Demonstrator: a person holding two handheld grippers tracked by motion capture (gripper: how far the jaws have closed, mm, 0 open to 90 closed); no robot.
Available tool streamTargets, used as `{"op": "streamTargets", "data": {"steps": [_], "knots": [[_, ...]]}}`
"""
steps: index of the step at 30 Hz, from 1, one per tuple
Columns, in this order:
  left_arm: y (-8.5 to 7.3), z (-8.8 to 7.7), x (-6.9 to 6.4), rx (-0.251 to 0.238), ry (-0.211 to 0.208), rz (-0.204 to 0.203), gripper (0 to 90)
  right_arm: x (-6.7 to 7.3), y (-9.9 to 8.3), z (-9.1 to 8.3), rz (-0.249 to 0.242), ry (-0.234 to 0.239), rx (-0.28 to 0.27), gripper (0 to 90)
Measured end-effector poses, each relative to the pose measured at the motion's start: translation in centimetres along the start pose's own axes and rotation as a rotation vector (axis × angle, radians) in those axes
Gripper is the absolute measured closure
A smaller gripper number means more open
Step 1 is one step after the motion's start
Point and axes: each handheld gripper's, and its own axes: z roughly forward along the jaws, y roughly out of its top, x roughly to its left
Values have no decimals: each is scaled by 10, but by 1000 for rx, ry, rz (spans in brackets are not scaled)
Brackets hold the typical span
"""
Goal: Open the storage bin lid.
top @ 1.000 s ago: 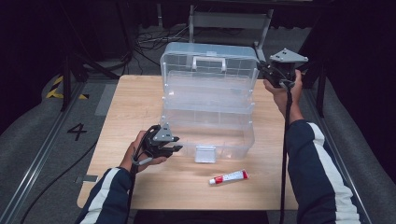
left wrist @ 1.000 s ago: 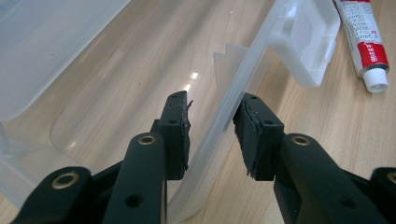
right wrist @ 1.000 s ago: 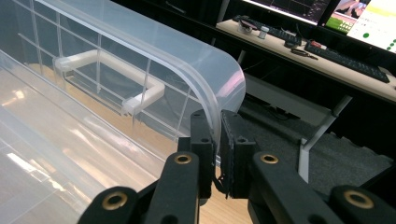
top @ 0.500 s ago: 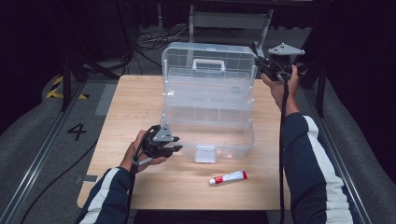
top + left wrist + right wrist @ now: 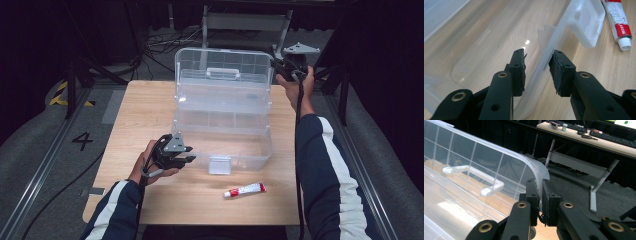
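A clear plastic box stands on the wooden table, its lid swung up nearly upright at the back. My right gripper is shut on the lid's top right corner; the right gripper view has the rim pinched between its jaws. My left gripper is at the box's front left. In the left gripper view its jaws stand open astride the front wall, a gap on each side. A red and white tube lies in front of the box.
The box's front latch hangs down over the table. A carry handle sits on the lid. Behind the table are cables, a metal stand and a desk with small items.
The right gripper has swung the lid farther up and back, from half raised to nearly upright. The left gripper has stayed at the front wall.
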Motion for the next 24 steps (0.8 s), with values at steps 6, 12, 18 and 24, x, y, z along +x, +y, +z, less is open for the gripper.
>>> {"op": "streamTargets", "data": {"steps": [6,12,18,24], "knots": [[0,0,-1,-3,5,-3,650,-2,0,6,-2,-4,11,847],[0,0,-1,-4,8,4,650,-4,0,12,6,2,23,846],[-1,0,-2,-7,11,7,649,-7,0,20,-6,2,39,843],[-1,0,-2,-8,13,11,649,-9,-2,31,-13,-2,62,840]]}}
